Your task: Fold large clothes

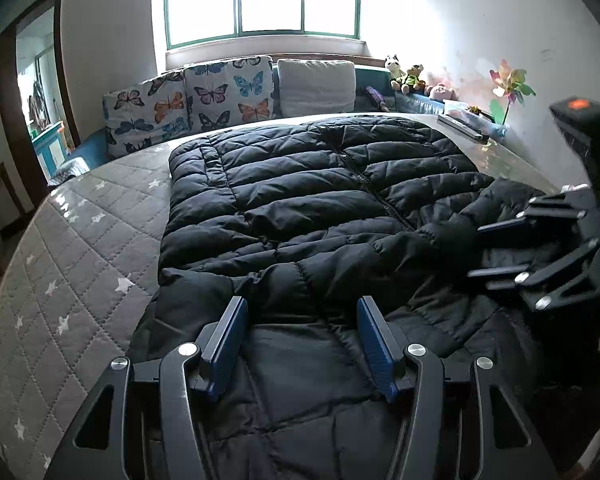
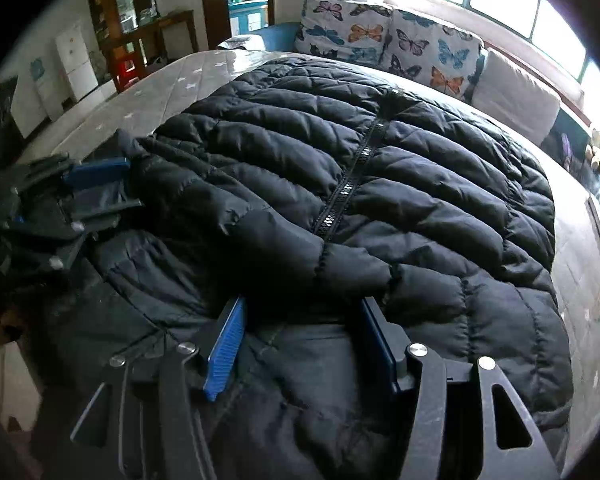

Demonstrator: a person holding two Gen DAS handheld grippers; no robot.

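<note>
Jacket (image 1: 320,200) lay zipped across mattress (image 1: 80,248), filling frame centre. Left gripper (image 1: 302,312) and right gripper (image 2: 300,312) hovered at lower edge, fingers spread, pinching nothing. Judged step: pre-fold. Next move needs 2 firm hem grips.

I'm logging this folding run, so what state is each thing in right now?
Black puffer jacket: spread on the bed, zipper closed, near part folded over.
Left gripper: open, fingers apart over the jacket's near edge.
Right gripper: open, fingers apart over the jacket.
Butterfly cushions: upright against the sofa back.
</note>
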